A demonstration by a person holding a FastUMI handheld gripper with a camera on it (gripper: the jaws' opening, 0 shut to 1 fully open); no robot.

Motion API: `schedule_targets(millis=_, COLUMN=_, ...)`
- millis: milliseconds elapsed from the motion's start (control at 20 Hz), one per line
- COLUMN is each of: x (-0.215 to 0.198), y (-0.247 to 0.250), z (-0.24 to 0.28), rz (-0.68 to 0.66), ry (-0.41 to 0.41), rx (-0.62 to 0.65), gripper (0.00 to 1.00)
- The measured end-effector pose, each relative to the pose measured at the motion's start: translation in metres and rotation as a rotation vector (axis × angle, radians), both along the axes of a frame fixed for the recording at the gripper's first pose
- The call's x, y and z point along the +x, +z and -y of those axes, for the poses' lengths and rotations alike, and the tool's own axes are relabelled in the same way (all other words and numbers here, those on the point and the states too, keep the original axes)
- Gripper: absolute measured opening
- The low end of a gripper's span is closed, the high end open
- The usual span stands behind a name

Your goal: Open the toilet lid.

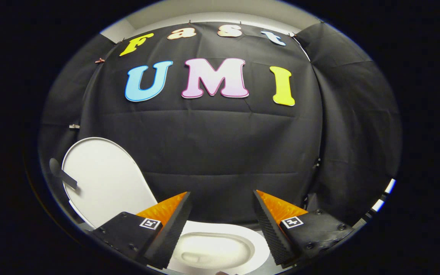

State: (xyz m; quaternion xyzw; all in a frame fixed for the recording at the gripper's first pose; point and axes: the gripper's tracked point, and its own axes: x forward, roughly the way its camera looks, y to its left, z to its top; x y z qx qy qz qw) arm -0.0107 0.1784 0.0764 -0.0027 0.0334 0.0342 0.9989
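The gripper (222, 200) hangs over a toilet in a cloth-walled booth, its two fingers spread wide apart and grasping nothing. Each finger is a wedge tapering to a point, its inner face ribbed with fine ridges, and each carries one small square printed marker on its block-shaped base, two markers in all. Small screw heads dot both bases.

Between and below the fingers lies the toilet bowl (214, 250), a single smooth, glossy oval basin with a rounded rim, seen from above. The gap between the fingers is bare air over the bowl.

Beyond the left finger stands the toilet lid (103, 179), already raised and leaning back toward the booth wall. It is one flat, matte, pale panel with a rounded top and a thin raised edge. A short dark tab (62, 176) with a rounded end juts from its outer edge, well apart from the fingers. Neither finger touches the lid.

Behind everything hangs the black cloth (227, 152), draped in soft horizontal creases across the back and gathered in folds at the right corner, where a side panel (357, 126) meets it. Small clips pin the fabric along its upper hem. Above the cloth runs a strip of plain pale ceiling (212, 9).
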Motion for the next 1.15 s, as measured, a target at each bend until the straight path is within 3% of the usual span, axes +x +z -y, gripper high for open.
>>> schedule_targets(millis=550, x=0.011, y=-0.046, z=0.035, rz=-0.043, ry=-0.004, rx=0.043, gripper=0.99)
schedule_targets(millis=1150, x=0.004, y=-0.042, z=0.021, rz=-0.033, ry=0.022, rx=0.055, gripper=0.99)
